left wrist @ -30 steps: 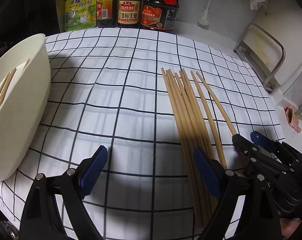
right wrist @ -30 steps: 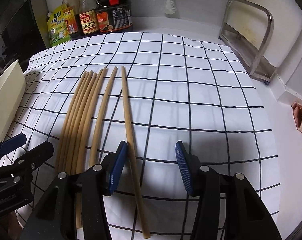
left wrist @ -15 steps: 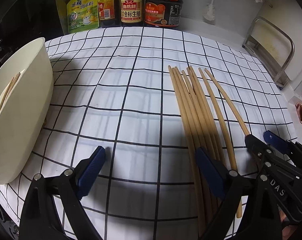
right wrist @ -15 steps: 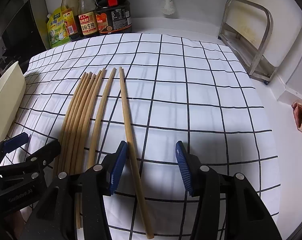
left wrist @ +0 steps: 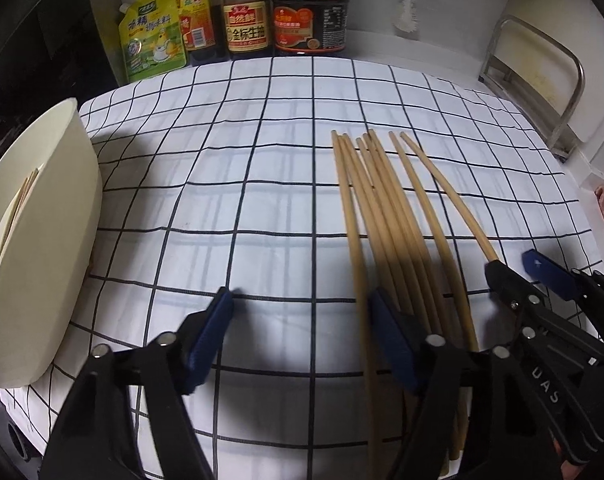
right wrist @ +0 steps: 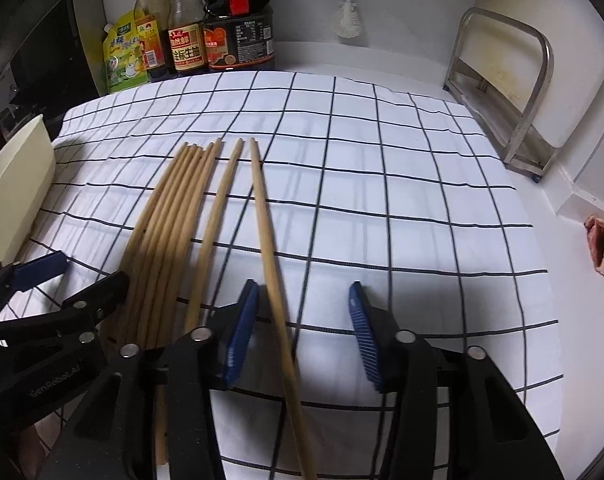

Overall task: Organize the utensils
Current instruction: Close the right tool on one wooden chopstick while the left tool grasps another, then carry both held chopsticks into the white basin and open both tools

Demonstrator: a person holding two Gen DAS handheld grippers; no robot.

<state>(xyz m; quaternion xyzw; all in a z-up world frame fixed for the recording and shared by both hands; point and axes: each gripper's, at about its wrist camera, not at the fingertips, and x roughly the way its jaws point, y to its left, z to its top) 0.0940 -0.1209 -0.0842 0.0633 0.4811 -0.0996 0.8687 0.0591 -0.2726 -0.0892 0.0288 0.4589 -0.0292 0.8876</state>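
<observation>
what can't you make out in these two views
- Left wrist: near ends of the chopsticks, behind the left gripper.
- Left wrist: how many sticks sit in the bin; its wall hides most of them.
- Right wrist: bin inside, cut by the edge.
- Both: small print on the bottles.

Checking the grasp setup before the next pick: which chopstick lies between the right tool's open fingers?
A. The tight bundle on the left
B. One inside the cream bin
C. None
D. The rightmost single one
D: in the right wrist view the rightmost chopstick runs between the open right tool fingers, unclamped.
</observation>
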